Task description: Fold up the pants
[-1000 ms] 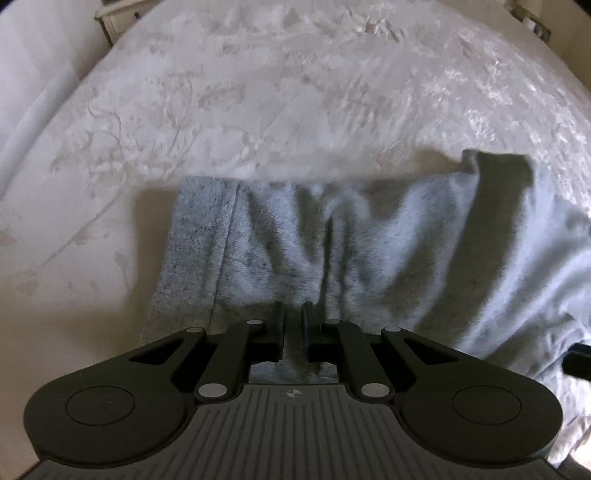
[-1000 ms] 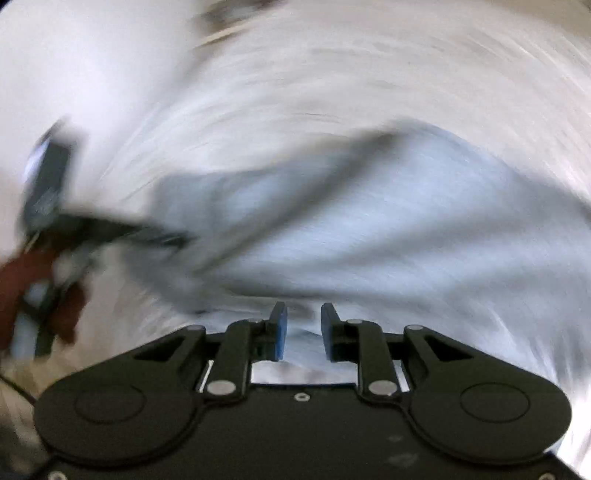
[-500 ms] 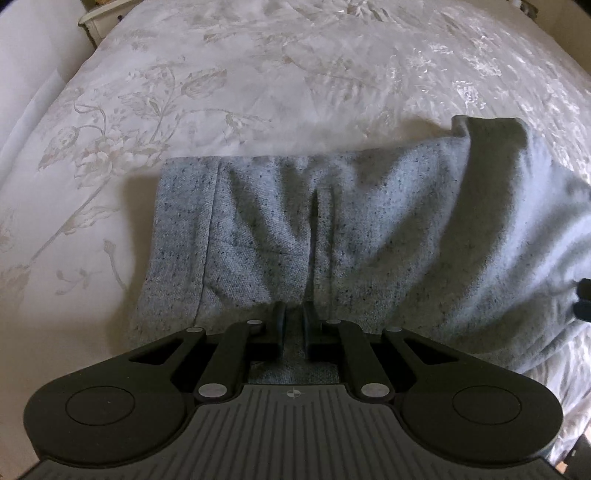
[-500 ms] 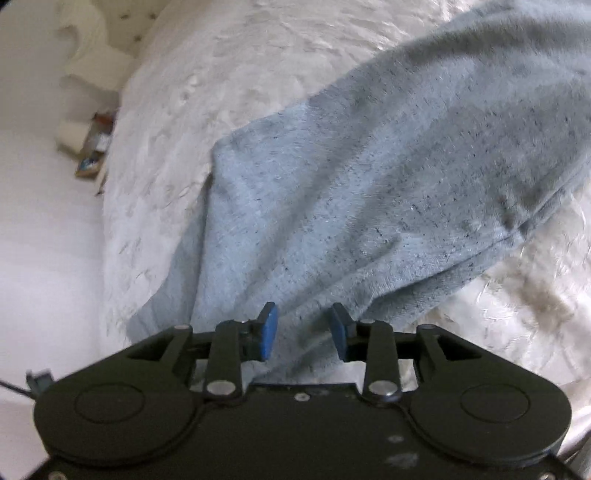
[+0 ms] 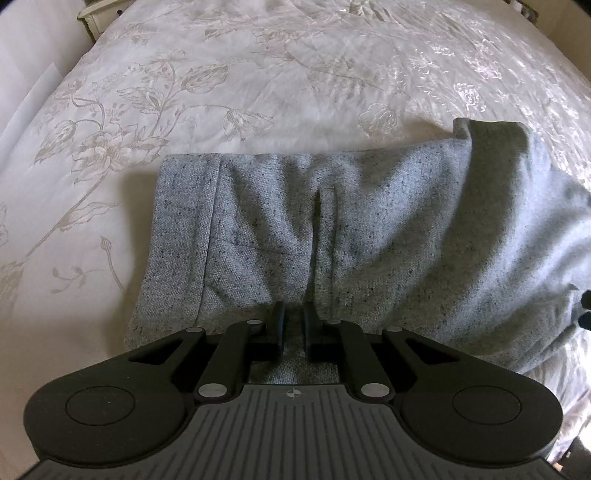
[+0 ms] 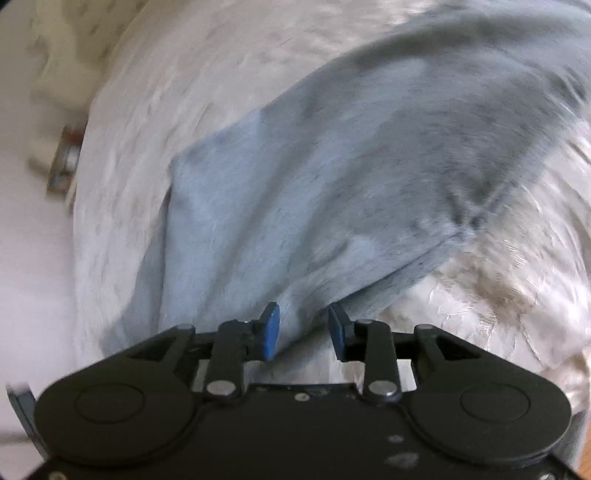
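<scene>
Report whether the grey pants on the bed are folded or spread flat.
Partly folded. The grey pants lie on the bedspread with one end doubled up over the rest, rumpled. The left claw pinches their near edge.

A home bedroom: bed under a white floral-embroidered bedspread (image 5: 258, 74), cream furniture corner (image 5: 96, 11) beside it.

Black left claw (image 5: 293, 325) with ribbed grey housing; black right claw (image 6: 303, 330) has blue pads (image 6: 271, 332)

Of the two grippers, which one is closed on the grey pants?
The left gripper: it pinches a fold of the pants. The right gripper stands open, blue pads apart, with cloth between them.
</scene>
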### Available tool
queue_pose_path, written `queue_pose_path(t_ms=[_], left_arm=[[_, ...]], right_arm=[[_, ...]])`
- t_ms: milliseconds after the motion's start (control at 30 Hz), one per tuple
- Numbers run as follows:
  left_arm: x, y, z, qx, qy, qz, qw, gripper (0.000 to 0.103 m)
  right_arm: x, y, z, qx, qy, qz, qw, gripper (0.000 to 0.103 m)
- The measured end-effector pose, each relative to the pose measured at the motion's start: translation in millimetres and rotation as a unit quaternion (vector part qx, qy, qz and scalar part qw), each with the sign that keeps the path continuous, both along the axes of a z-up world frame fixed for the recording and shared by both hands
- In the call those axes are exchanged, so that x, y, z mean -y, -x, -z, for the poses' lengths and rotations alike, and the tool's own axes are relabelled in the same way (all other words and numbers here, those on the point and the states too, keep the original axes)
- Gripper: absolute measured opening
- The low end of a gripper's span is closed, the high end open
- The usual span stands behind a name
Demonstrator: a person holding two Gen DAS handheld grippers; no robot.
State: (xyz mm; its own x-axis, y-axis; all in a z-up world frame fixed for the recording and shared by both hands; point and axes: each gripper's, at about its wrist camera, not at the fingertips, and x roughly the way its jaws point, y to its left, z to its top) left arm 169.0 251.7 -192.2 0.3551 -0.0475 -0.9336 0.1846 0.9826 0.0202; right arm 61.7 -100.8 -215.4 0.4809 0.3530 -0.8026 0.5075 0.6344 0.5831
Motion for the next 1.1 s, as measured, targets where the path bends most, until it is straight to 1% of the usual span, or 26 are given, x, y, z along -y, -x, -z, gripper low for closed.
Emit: queue_pose_path(t_ms=[67,167,333,367,433,533,600,667,700,767,800,867,967,1033,1100], left_arm=[[0,-1,0,-0.001,0.001,0.002,1.0000,0.011],[-1,-1,0,-0.003,0.001,0.009,1.0000,0.011],[-3,-2,0,-0.007,0.003,0.017,0.9998,0.012],[-2,-2,1,-0.007,0.003,0.018,0.9998,0.012],[-3,-2,1,-0.008,0.003,0.021,0.9997,0.012],[-5,-4,1,-0.009,0.010,0.016,0.9998,0.012],[-4,-4,2,-0.010,0.008,0.013,0.9998,0.012],[1,-3,0,-0.007,-0.003,0.015,0.9999,0.011],[5,-2,-3,-0.003,-0.012,0.017,0.9998,0.011],[15,3,-15,0.019,-0.031,0.018,0.9992,0.011],[21,7,-22,0.035,-0.034,0.021,0.9986,0.011],[36,14,-36,0.057,-0.016,0.030,0.9978,0.011],[68,24,-49,0.075,0.022,0.042,0.9961,0.011],[95,28,-48,0.071,0.047,0.050,0.9951,0.011],[121,30,-41,0.056,0.062,0.055,0.9949,0.011]], right_arm=[[6,2,3,0.000,-0.008,0.019,1.000,0.036],[13,2,7,-0.009,-0.005,0.037,0.999,0.037],[26,3,18,-0.021,-0.032,0.084,0.996,0.037],[28,4,18,-0.015,-0.033,0.085,0.996,0.028],[25,3,14,-0.004,-0.015,0.065,0.998,0.003],[19,5,-7,0.017,0.042,0.010,0.999,0.003],[14,5,-5,0.006,0.073,-0.029,0.997,0.003],[10,6,10,-0.021,0.087,-0.048,0.995,0.003],[8,7,16,-0.025,0.090,-0.053,0.994,0.004],[7,8,17,-0.013,0.099,-0.065,0.993,0.011],[8,10,11,-0.006,0.099,-0.068,0.993,0.013],[11,16,0,0.015,0.094,-0.078,0.992,0.020],[28,32,-18,0.047,0.105,-0.090,0.989,0.021],[46,43,-28,0.063,0.109,-0.083,0.988,0.021],[67,49,-36,0.069,0.125,-0.071,0.987,0.023]])
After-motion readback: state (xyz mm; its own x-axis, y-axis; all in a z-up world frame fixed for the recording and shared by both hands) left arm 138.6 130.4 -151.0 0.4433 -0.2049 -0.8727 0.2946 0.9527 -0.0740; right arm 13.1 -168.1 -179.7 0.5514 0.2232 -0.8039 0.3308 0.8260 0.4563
